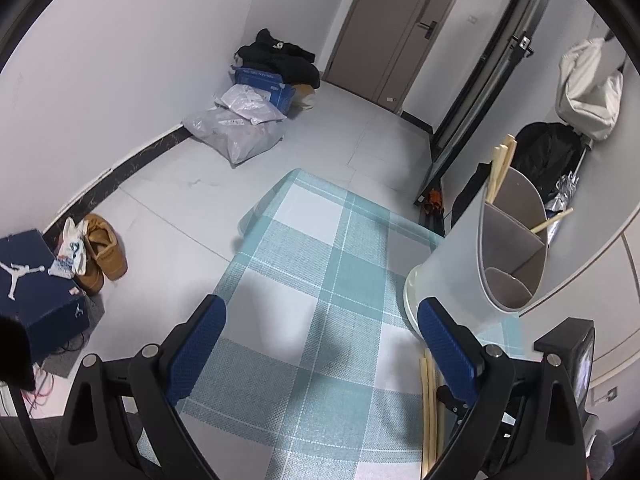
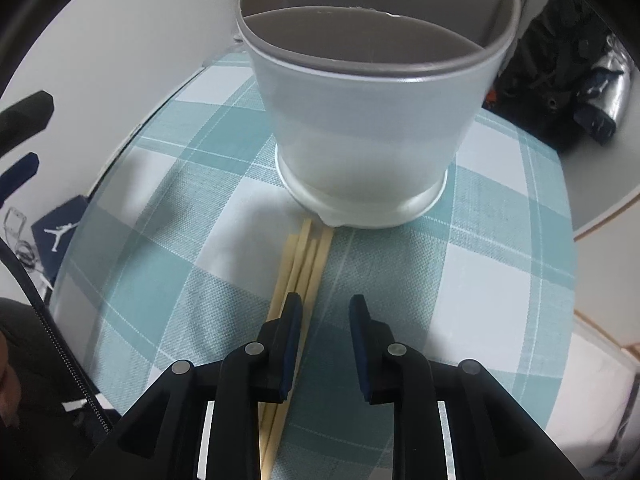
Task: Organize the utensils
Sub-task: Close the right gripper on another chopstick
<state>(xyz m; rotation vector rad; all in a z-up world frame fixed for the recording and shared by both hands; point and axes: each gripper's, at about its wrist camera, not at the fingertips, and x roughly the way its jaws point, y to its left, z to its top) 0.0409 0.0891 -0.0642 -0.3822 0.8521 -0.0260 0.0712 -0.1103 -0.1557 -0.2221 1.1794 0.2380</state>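
Note:
A white utensil holder (image 2: 360,120) with grey dividers stands on the checked teal tablecloth (image 2: 480,280). In the left wrist view the holder (image 1: 452,272) has several wooden chopsticks (image 1: 500,168) standing in its far compartments. Several loose wooden chopsticks (image 2: 304,264) lie side by side on the cloth in front of the holder; they also show in the left wrist view (image 1: 430,408). My right gripper (image 2: 325,312) is open and empty just above their near ends. My left gripper (image 1: 320,320) is wide open and empty over the cloth, left of the holder.
The table (image 1: 256,216) ends at the far edge, with tiled floor (image 1: 192,184) beyond. Bags and boxes (image 1: 248,120) lie by the wall, shoes (image 1: 104,248) and a blue shoebox (image 1: 32,280) at left. Dark bags (image 2: 560,60) sit right of the table.

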